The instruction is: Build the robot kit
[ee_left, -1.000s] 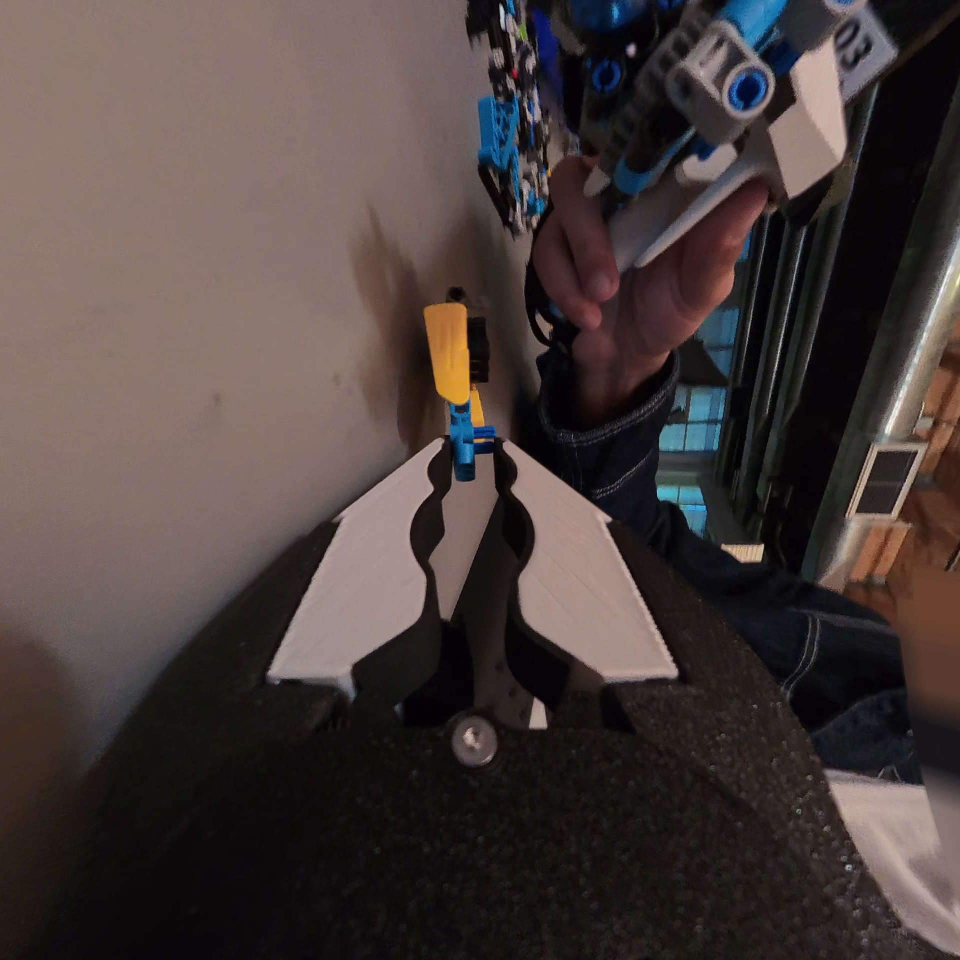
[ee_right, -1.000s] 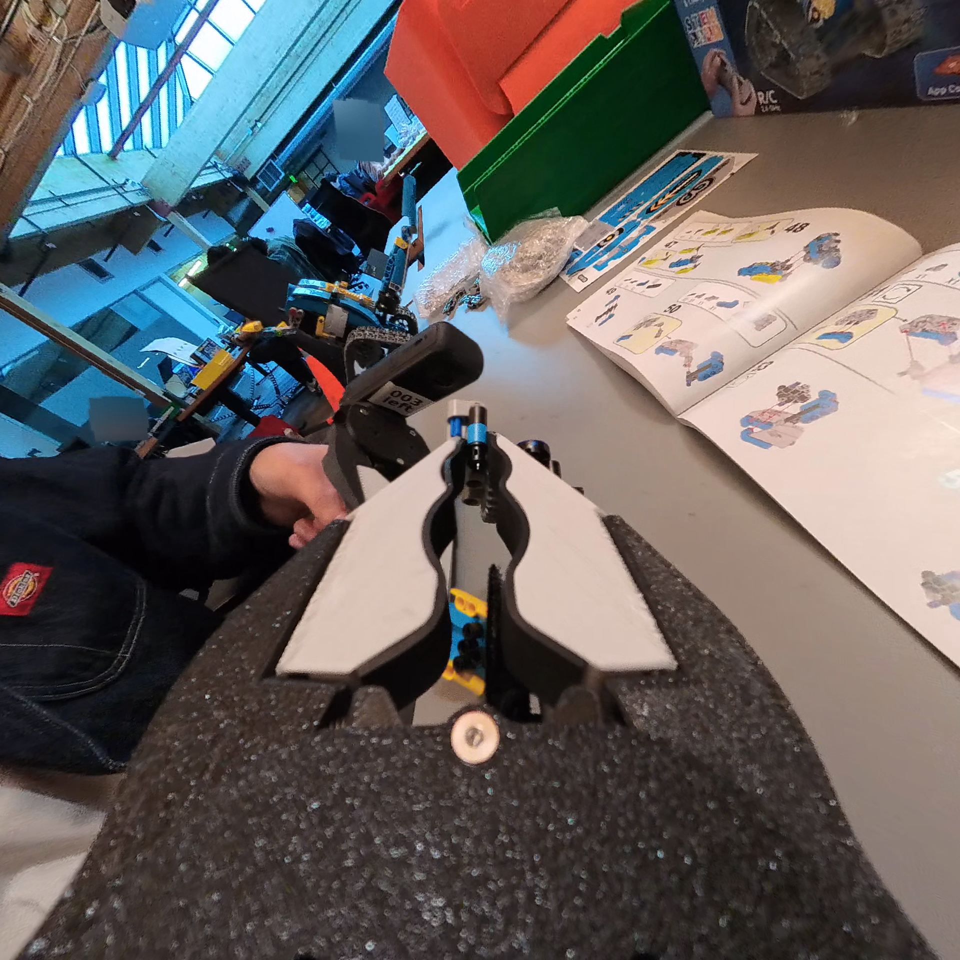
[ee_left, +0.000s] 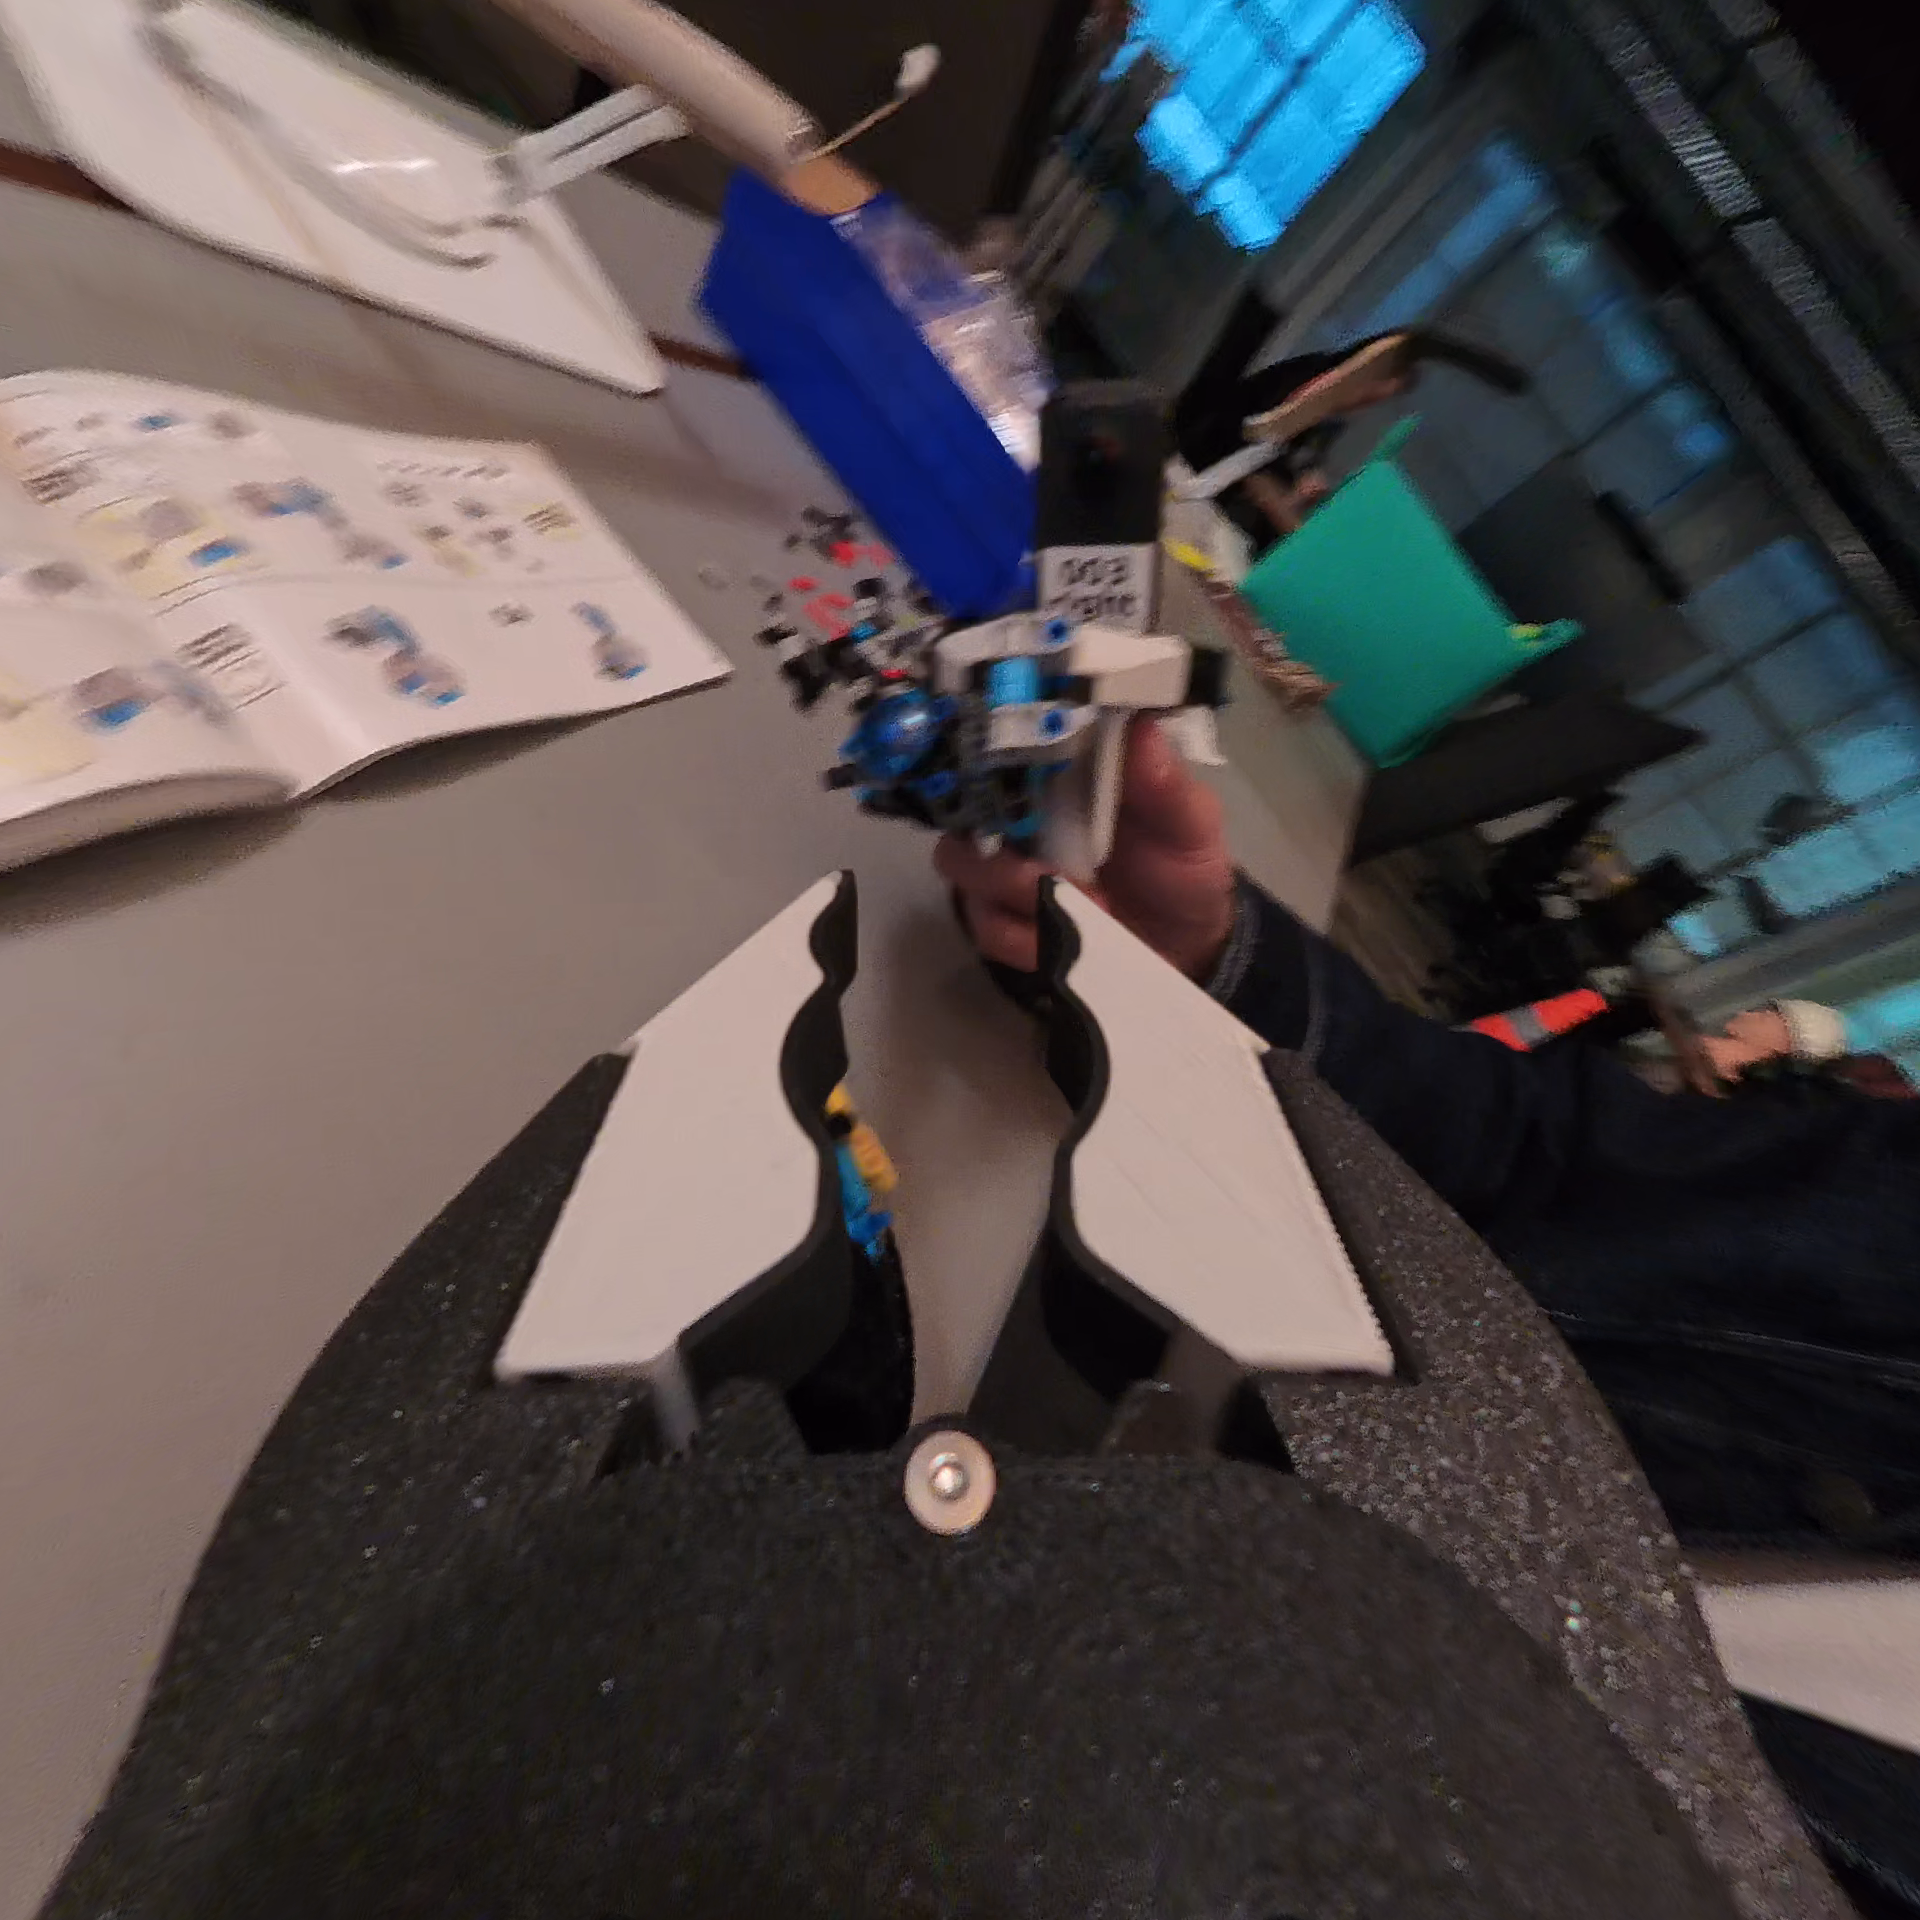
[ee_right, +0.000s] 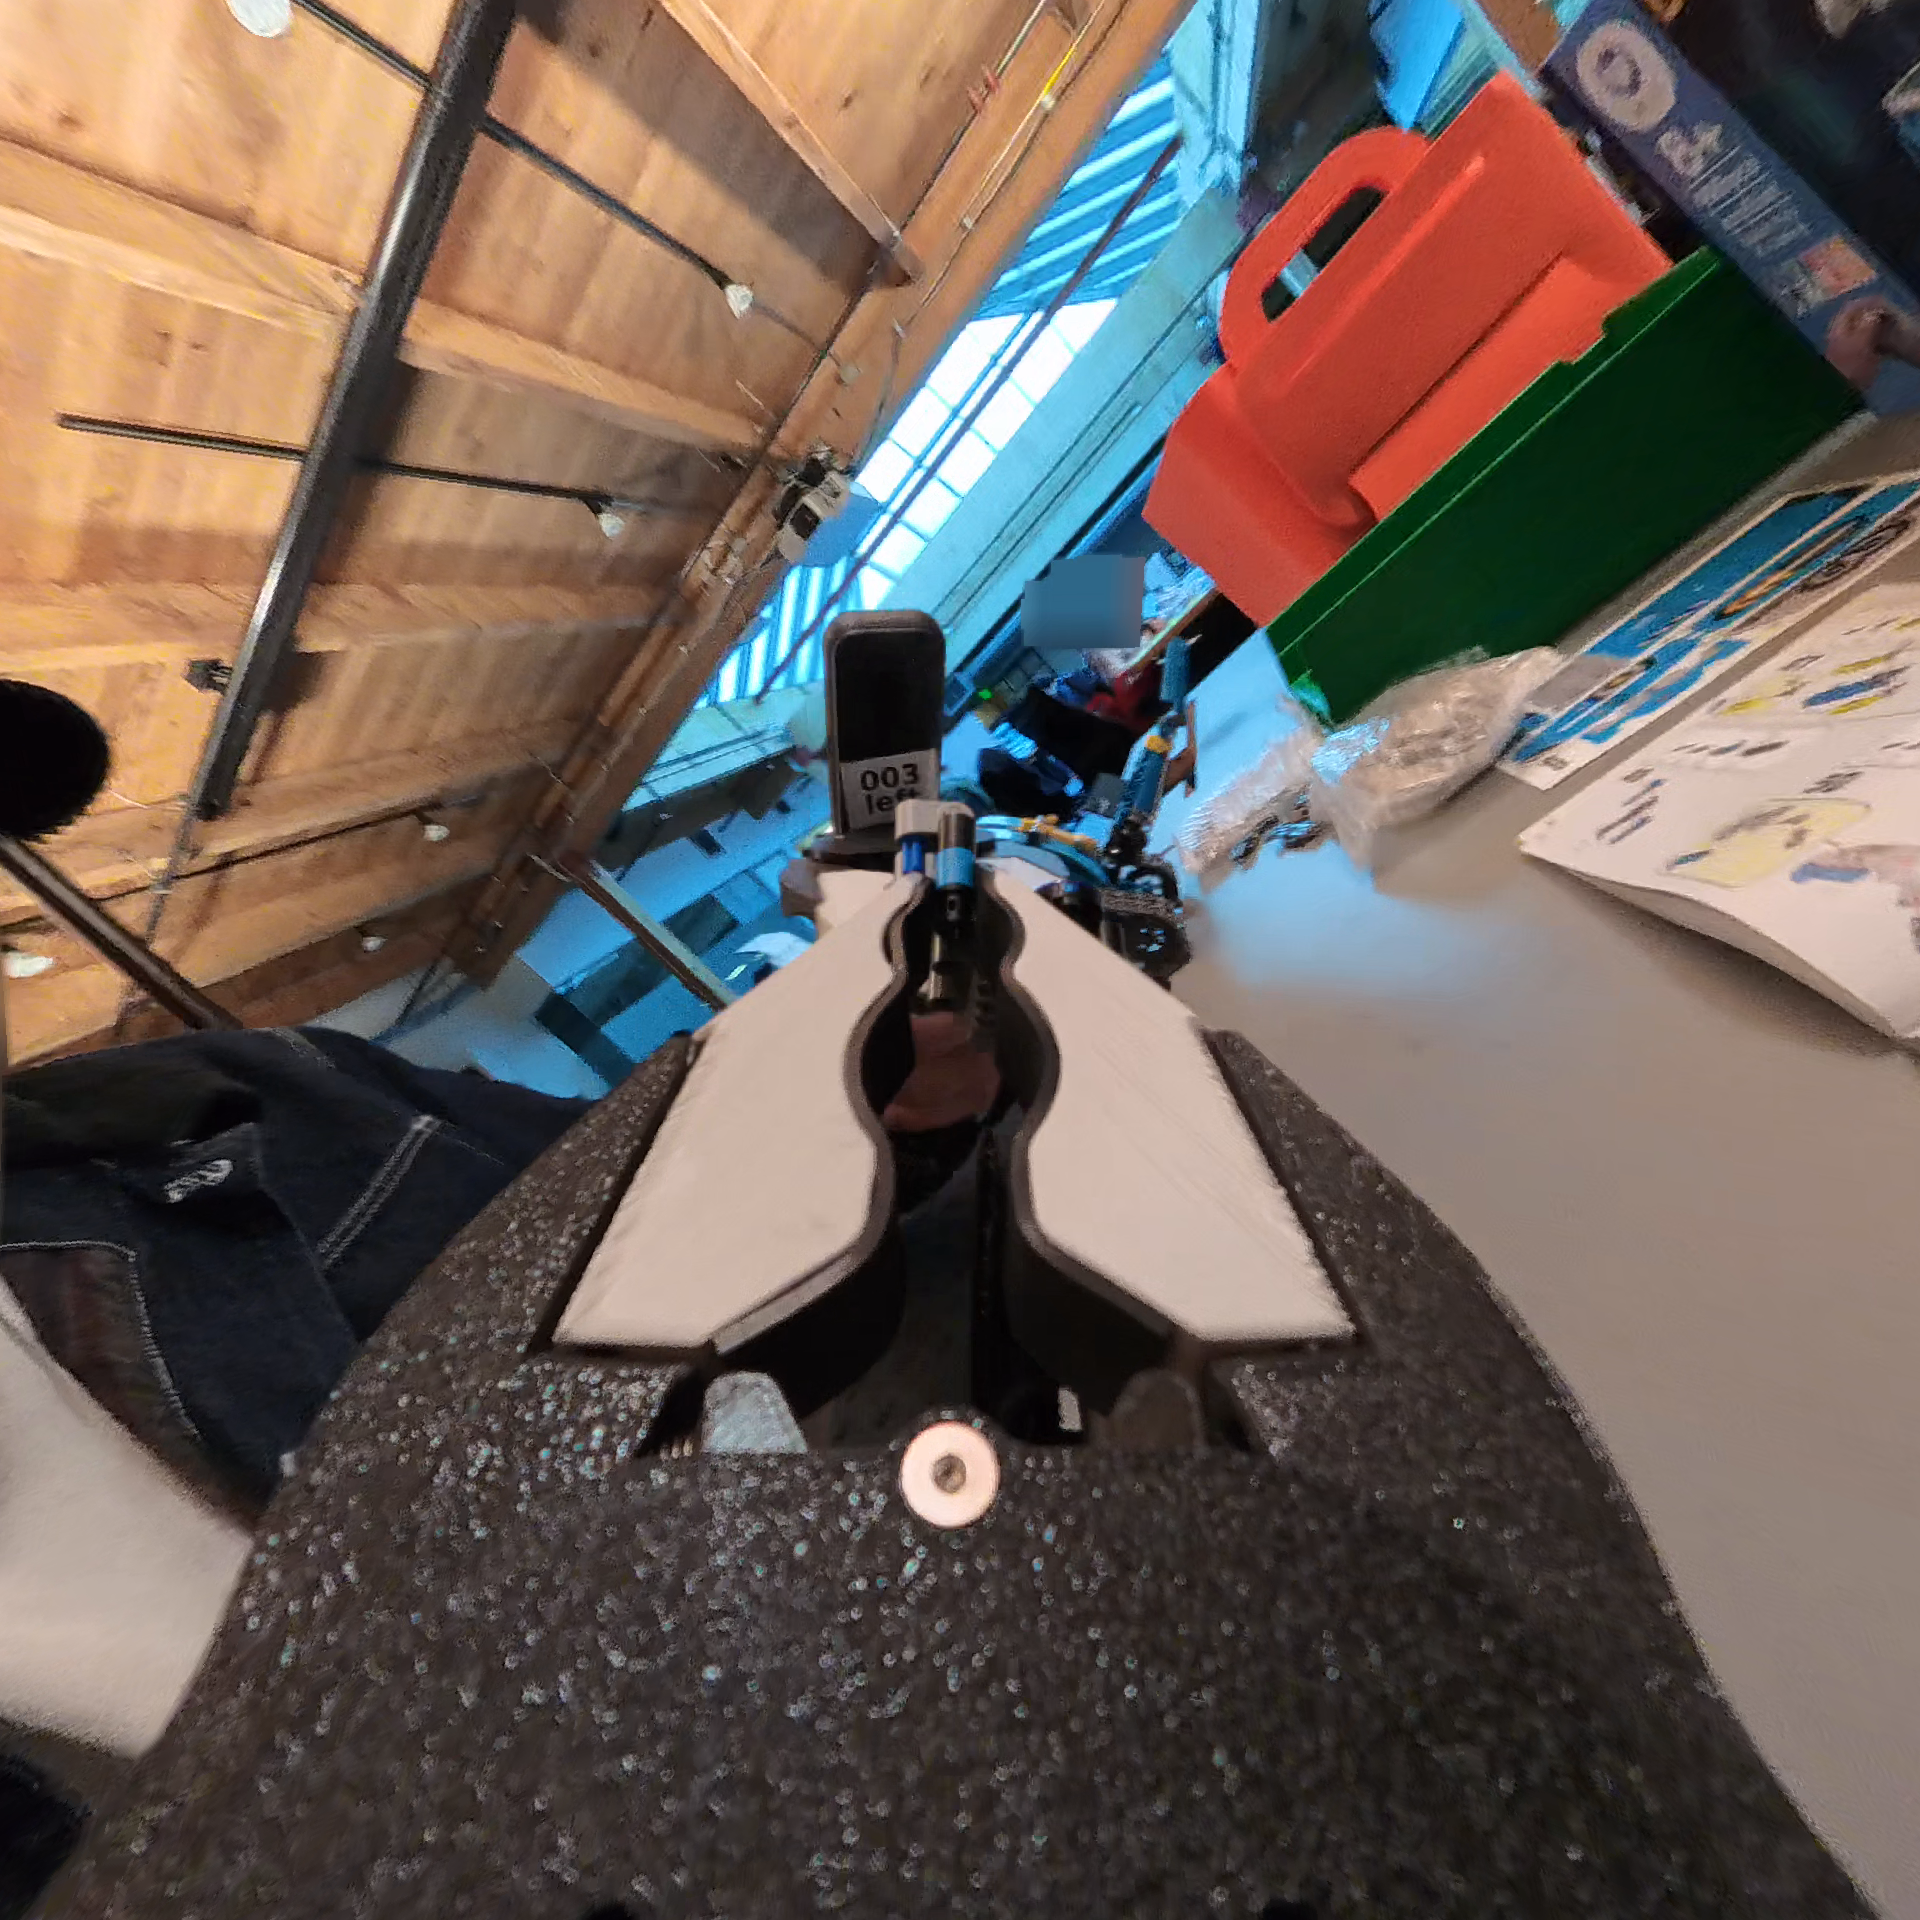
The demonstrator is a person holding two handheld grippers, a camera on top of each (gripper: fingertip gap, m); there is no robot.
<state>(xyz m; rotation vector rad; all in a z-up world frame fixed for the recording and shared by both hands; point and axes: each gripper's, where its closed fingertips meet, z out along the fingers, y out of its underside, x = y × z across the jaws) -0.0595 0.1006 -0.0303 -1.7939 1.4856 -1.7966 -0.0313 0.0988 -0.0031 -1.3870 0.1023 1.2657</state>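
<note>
My left gripper [ee_left: 945,894] is open above the grey table [ee_left: 468,987]. A small yellow and blue brick piece [ee_left: 862,1174] shows in the gap, close to the left finger's inner edge; I cannot tell whether it rests on the table. Just beyond, my right gripper [ee_left: 1049,717] is held up by a hand [ee_left: 1164,873] and is shut on a blue, black and grey brick assembly [ee_left: 935,738]. In the right wrist view my right gripper [ee_right: 961,883] clamps the assembly's black and blue end [ee_right: 951,862]. The left gripper's black body [ee_right: 883,696] stands right behind it.
An open instruction booklet [ee_left: 312,582] lies on the left, with loose small pieces [ee_left: 842,613], a blue box [ee_left: 862,384] and a green box [ee_left: 1382,603] beyond. The right wrist view shows an orange box [ee_right: 1382,343], a green box [ee_right: 1558,499], plastic bags [ee_right: 1403,748] and the booklet [ee_right: 1766,831]. The left gripper's tips are roughly 4 cm from the right gripper's.
My left gripper was shut on the yellow and blue piece and is now open, the piece loose between the fingers. Both views have swung; the right gripper still holds the assembly.
</note>
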